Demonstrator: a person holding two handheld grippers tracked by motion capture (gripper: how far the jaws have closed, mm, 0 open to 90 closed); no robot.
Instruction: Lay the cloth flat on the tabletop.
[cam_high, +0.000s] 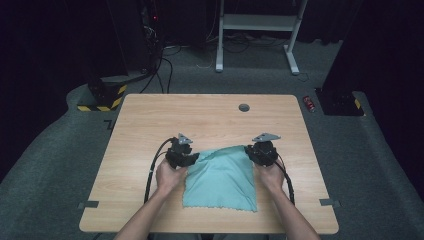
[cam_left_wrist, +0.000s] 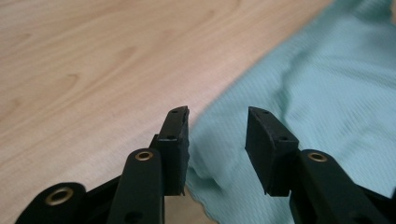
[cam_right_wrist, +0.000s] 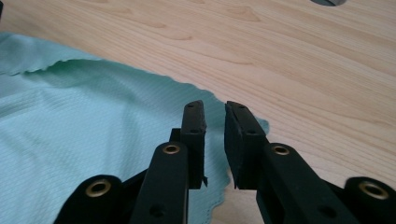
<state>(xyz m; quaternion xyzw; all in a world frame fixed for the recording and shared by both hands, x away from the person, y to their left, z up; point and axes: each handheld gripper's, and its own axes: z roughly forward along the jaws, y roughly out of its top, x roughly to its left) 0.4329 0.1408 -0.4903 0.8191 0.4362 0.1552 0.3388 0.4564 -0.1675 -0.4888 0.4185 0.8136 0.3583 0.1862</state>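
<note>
One teal cloth lies on the near half of the wooden table, apparently folded over once, its far edge rumpled. We hold two grippers at its far corners. The left gripper stands moderately open over the cloth's edge, with nothing pinched. The right gripper stands with its jaws narrow, a slim gap between them above the cloth's corner, and no fabric clamped. We judge that one fold is done and that both corners remain to be gripped.
</note>
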